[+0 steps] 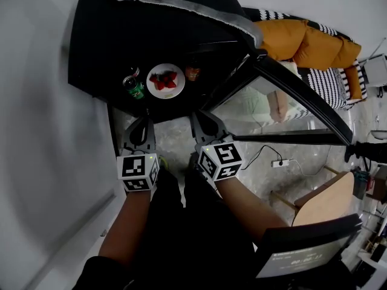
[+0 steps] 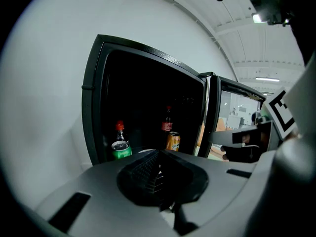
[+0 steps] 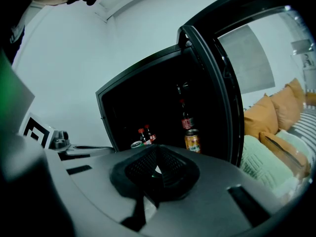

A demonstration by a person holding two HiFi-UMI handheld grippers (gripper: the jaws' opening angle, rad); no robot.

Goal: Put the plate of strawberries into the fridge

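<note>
The white plate of strawberries (image 1: pixel 165 81) sits inside the open black fridge (image 1: pixel 121 35), between a green can (image 1: pixel 134 88) and an orange can (image 1: pixel 193 72). Neither gripper touches it. My left gripper (image 1: pixel 141 122) and right gripper (image 1: pixel 204 117) hover side by side just outside the fridge's front edge, both shut with nothing between the jaws. In the left gripper view, the left gripper (image 2: pixel 158 174) hides all but a sliver of the plate (image 2: pixel 144 151). In the right gripper view, the right gripper (image 3: pixel 155 169) points into the fridge and the plate is hidden.
The glass fridge door (image 1: pixel 302 95) stands open to the right. Red-capped bottles (image 3: pixel 145 135), a cola bottle (image 3: pixel 186 118) and an orange can (image 3: pixel 192 141) stand inside. A sofa with orange cushions (image 1: pixel 308 41) lies beyond the door. White wall (image 1: pixel 36 132) on the left.
</note>
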